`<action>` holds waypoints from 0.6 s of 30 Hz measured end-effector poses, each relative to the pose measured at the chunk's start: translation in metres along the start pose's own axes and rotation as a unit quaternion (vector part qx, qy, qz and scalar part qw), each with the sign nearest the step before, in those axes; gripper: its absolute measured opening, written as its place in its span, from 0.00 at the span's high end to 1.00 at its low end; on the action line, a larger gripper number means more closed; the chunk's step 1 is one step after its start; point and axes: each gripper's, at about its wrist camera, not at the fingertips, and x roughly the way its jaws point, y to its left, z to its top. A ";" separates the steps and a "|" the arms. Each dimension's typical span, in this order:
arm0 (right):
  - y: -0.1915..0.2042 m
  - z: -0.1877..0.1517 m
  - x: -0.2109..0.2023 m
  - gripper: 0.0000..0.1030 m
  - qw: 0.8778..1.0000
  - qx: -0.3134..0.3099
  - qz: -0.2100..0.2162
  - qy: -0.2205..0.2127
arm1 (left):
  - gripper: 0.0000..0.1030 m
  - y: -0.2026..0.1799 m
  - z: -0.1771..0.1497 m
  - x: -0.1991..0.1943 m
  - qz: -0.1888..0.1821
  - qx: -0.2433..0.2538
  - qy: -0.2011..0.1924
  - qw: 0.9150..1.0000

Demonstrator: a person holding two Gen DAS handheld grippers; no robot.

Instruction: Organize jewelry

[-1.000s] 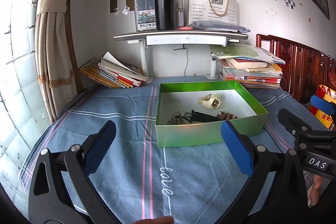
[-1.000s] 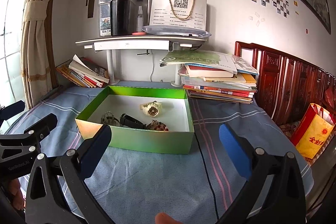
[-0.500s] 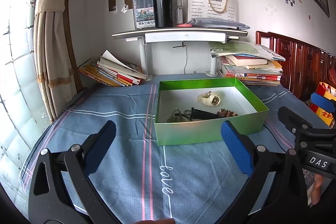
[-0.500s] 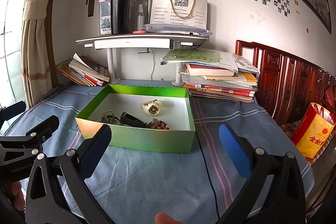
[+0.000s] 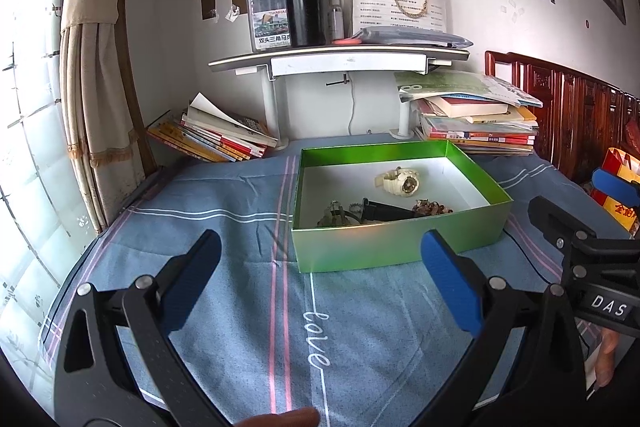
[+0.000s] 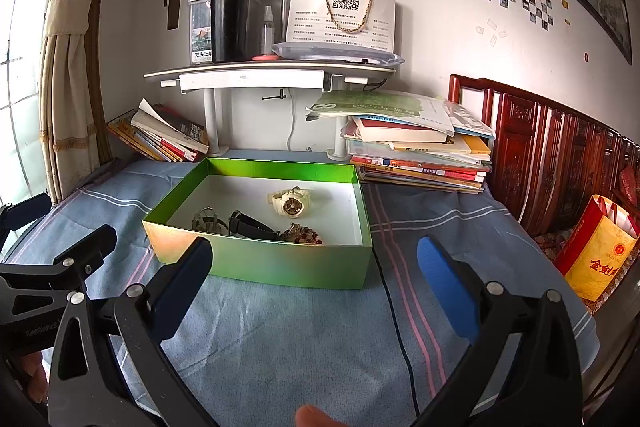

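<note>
Blue cloth (image 5: 224, 311) with pink and white stripes covered the table, the word "love" stitched near its front edge. Against the back wall stood a small shelf (image 6: 272, 71) carrying a black flask (image 6: 229, 23); books (image 6: 420, 155) were stacked to the right, more leaned at the left.

Green box (image 6: 280, 263), lidless, white inside, sat mid-table on the cloth. Contents: cream watch (image 6: 290, 203) near the middle of the floor, apart from the rest; black watch (image 6: 250, 227) along the front wall; metal piece (image 6: 206, 219) just left of it, type not resolvable; bead bracelet (image 6: 302, 237) just right of it, touching or nearly so.

Left claw (image 5: 320, 273) hovered low over the cloth, short of the box's front-left corner, fingers spread wide, holding nothing. Right claw (image 6: 314, 281) hovered before the front wall, likewise spread wide and empty. Each claw showed at the edge of the other's view. Thin black cable (image 6: 394, 311) ran across the cloth right of the box.
</note>
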 end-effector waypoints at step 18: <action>-0.001 -0.003 0.002 0.03 1.000 0.001 0.000 0.005 | 0.04 0.003 -0.002 0.003 -0.003 -0.011 0.007 1.000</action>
